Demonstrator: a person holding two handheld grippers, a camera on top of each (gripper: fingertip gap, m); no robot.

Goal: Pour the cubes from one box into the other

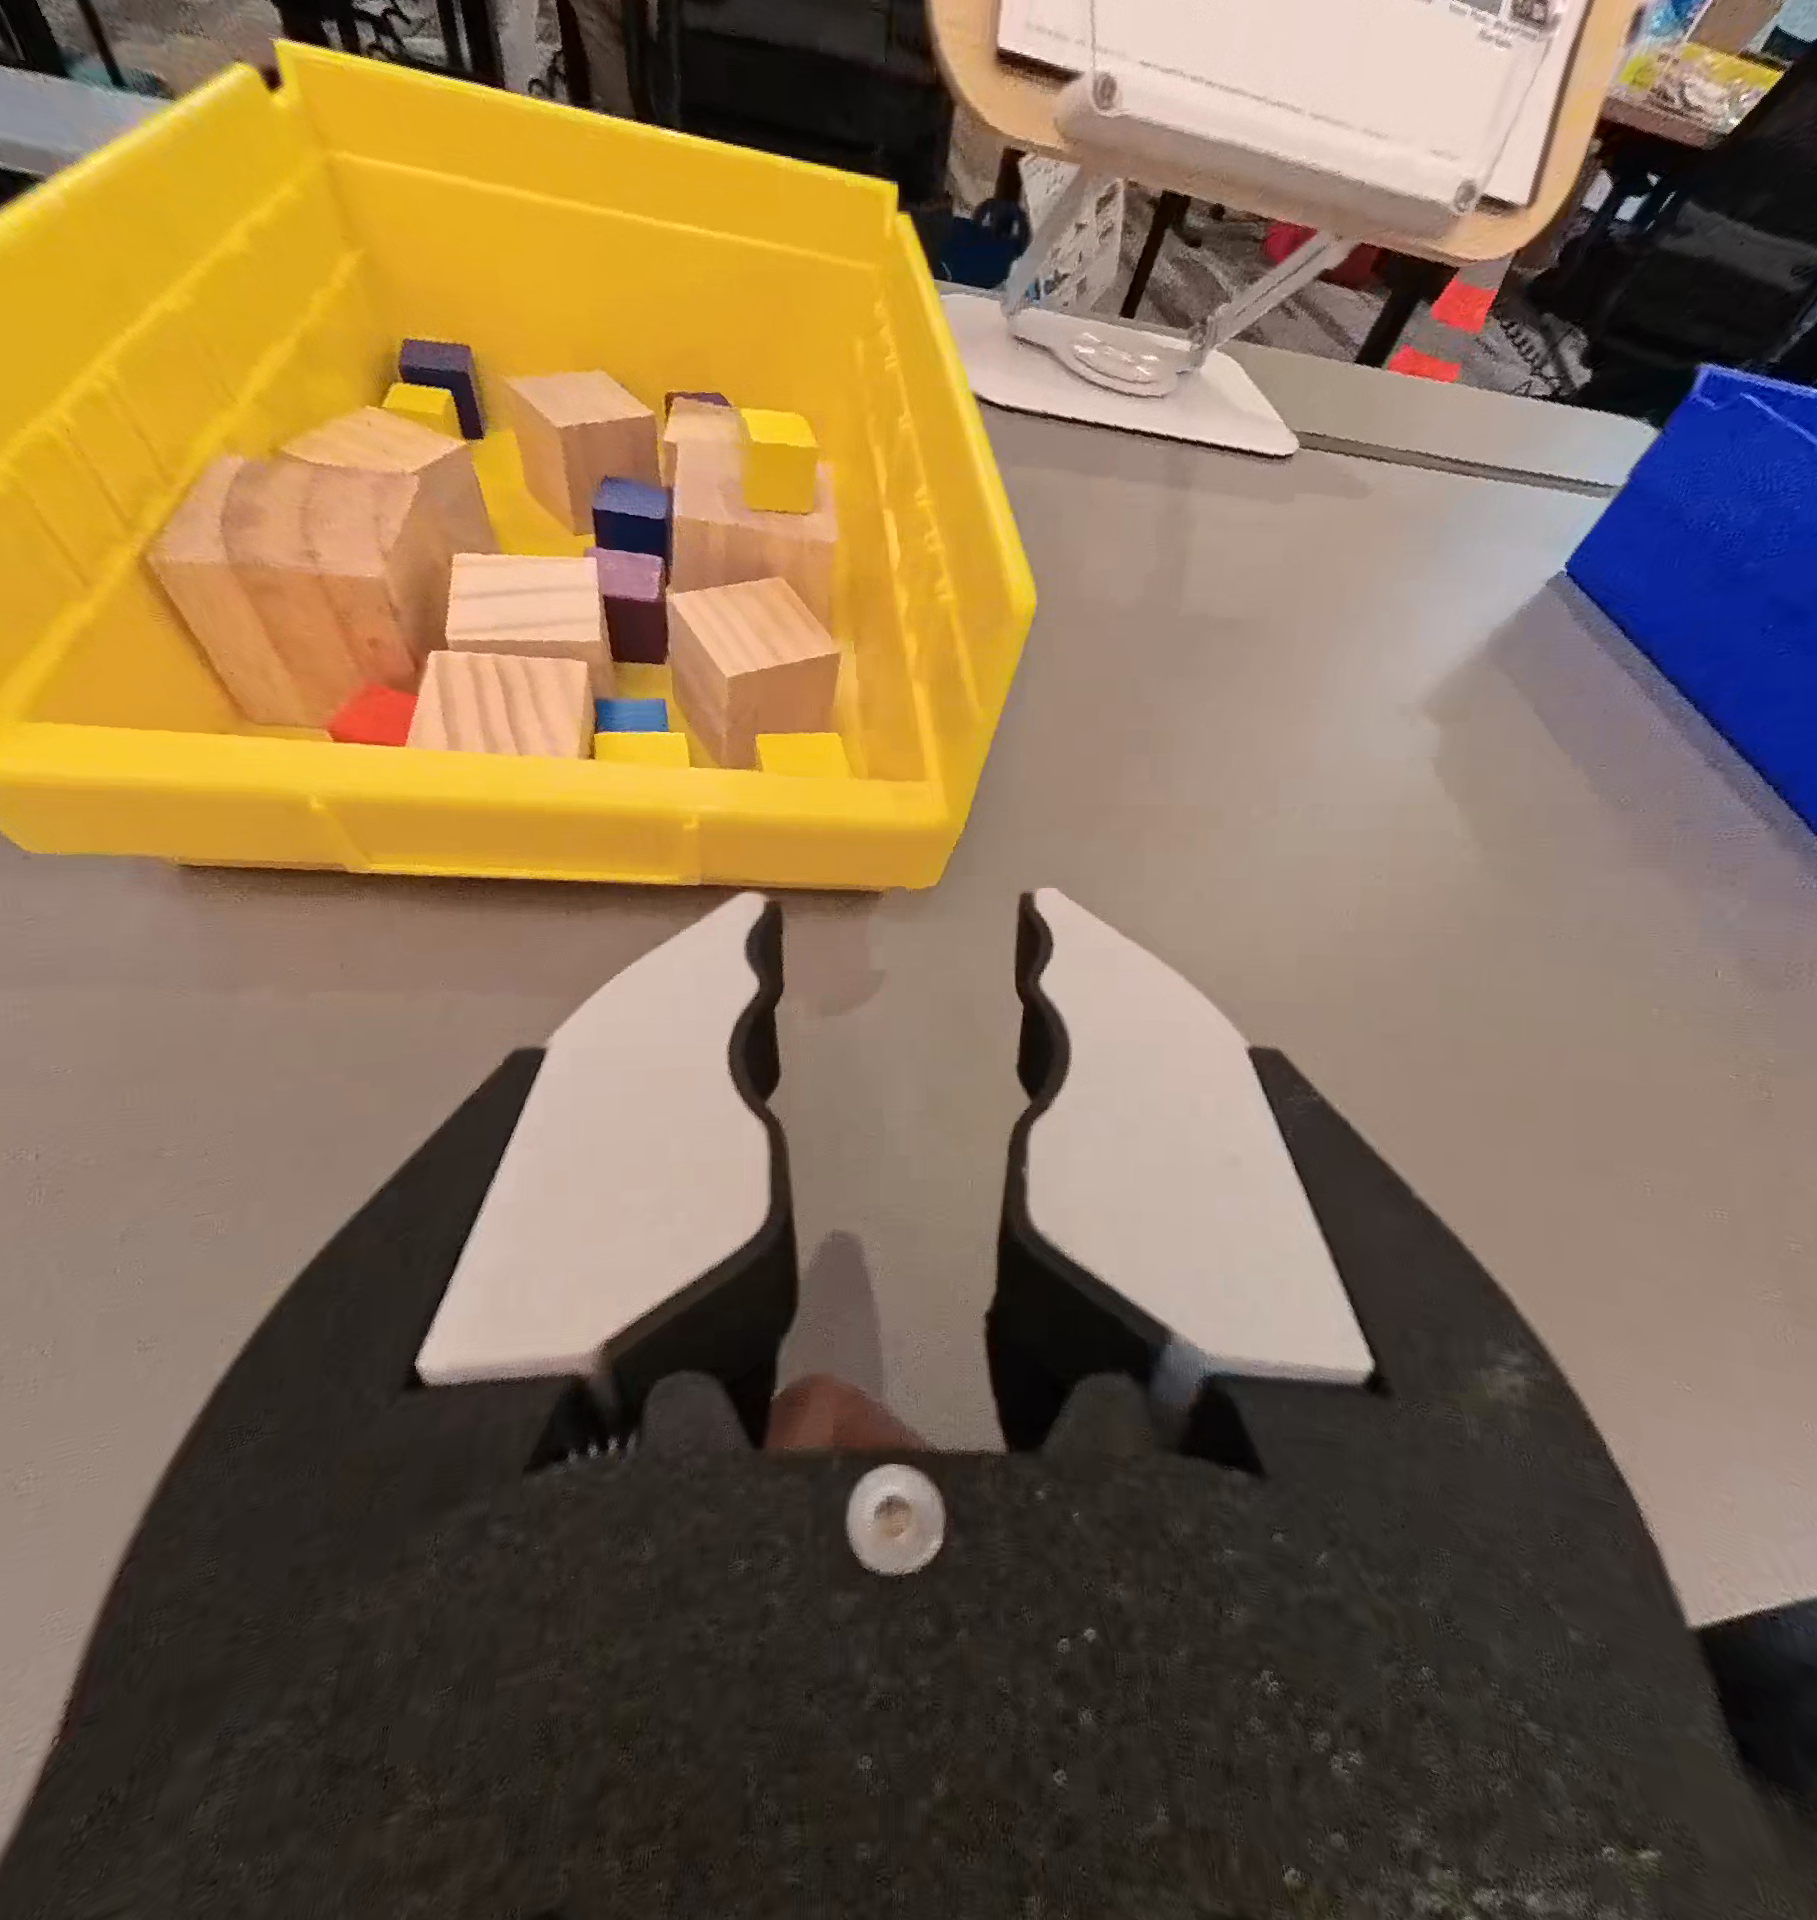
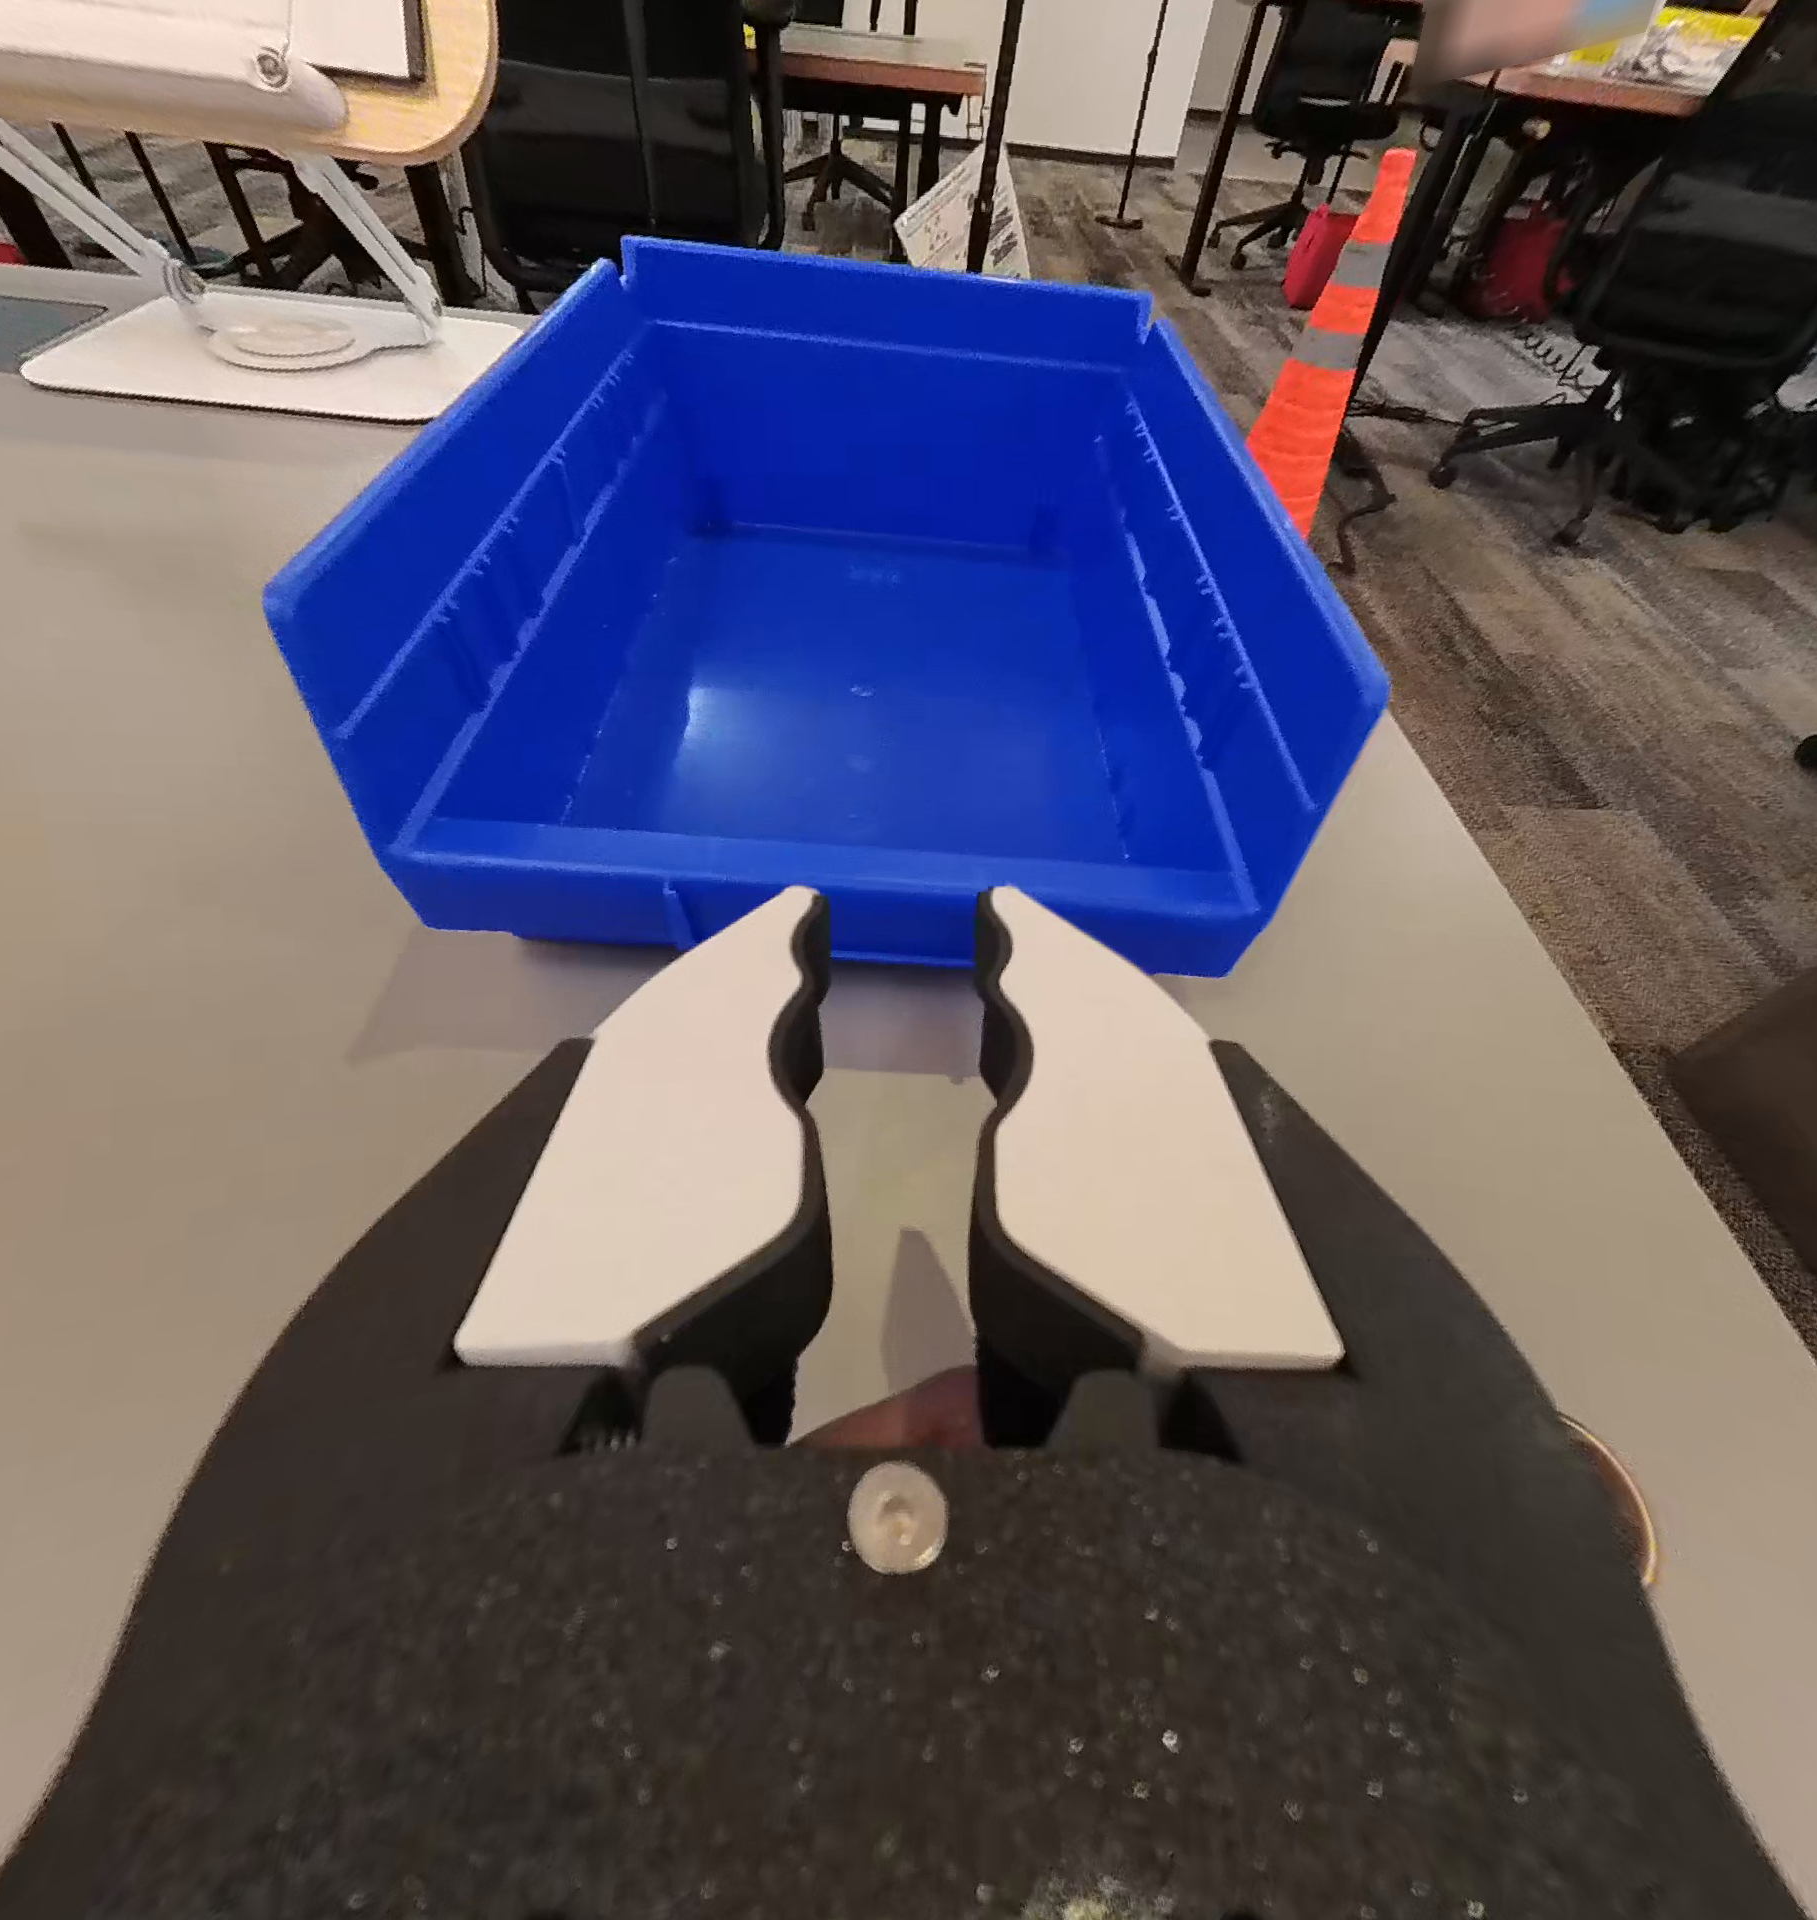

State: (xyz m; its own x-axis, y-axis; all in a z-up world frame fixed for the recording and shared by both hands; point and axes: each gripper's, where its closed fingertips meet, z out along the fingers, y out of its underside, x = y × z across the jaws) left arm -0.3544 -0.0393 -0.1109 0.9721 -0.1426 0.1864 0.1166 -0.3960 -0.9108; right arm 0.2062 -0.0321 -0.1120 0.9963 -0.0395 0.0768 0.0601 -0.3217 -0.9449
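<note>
Both grippers were empty, jaws apart. The left gripper [image 1: 899, 914] hovered just short of the yellow bin [image 1: 468, 821], full of wooden cubes [image 1: 748, 665]. The right gripper [image 2: 902, 904] faced the empty blue bin [image 2: 821, 883], probably lining up to grab. A tablet stand [image 1: 1122, 395] sat beyond the yellow bin.

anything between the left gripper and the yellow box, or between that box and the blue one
Nothing visible. Only bare grey table lies between the open left gripper and the yellow box, and between that box and the blue box.
</note>
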